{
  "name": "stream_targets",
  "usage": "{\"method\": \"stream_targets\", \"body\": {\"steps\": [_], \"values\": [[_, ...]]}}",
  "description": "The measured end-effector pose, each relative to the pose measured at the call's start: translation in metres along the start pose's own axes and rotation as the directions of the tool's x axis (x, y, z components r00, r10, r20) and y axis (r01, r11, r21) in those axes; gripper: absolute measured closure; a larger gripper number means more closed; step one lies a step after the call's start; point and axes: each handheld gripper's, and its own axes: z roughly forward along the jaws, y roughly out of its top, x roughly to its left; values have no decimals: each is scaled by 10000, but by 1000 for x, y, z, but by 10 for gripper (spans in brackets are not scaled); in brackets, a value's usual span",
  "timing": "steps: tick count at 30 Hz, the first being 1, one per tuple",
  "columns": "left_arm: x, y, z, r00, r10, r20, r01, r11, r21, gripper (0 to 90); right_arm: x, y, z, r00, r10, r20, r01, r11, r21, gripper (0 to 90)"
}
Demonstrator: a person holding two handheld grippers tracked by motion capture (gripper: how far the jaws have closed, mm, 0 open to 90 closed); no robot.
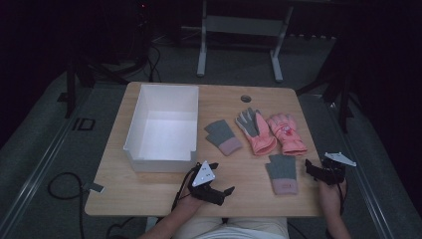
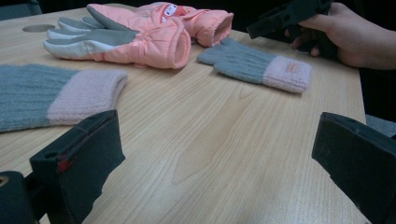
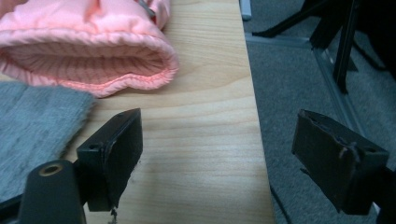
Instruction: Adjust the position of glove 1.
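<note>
Four gloves on the wooden table (image 1: 149,191): two grey knit gloves with pink cuffs, two pink padded gloves. One white bin (image 1: 161,129) at far left. Near knit glove (image 1: 282,173) lies just left of the right gripper (image 1: 314,170), untouched. Other knit glove (image 1: 223,136) sits mid-table beside the bin. Padded glove, palm up (image 1: 256,131), and padded glove, back up (image 1: 287,133), lie side by side, far right. Left gripper (image 1: 223,191) at near edge, jaws spread, holding nothing. Right gripper jaws also spread, holding nothing.
</note>
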Motion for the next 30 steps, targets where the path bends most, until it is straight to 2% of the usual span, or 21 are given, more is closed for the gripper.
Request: {"method": "stream_targets", "body": {"steps": [2,5,10,16,21,24,26,30], "values": [[0,0,0,10000,48,-6,-48,10000,-10,15,0,0,0,9999,81,119,-81,10000,38,160],[-1,0,-1,9999,97,63,-97,10000,-24,14,2,0,0,9998,-120,169,120,9999,28,149],[1,0,-1,9999,-23,112,23,10000,-15,15,4,0,0,9988,-185,453,187,9998,-40,129],[0,0,-1,9999,29,108,-29,10000,-20,15,2,1,3,9998,-126,136,123,9996,270,138],[0,0,-1,10000,21,95,-21,10000,-13,15,-1,2,3,9997,252,-80,-249,9989,386,134],[0,0,-1,10000,24,87,-24,10000,-19,15,-3,4,3,9985,525,-145,-513,9960,732,136],[0,0,-1,10000,24,73,-24,10000,-44,15,-4,8,1,9981,595,-144,-583,9957,717,136],[0,0,-1,10000,31,49,-31,10000,-55,14,0,19,-4,9991,417,76,-421,9960,793,127]]}}
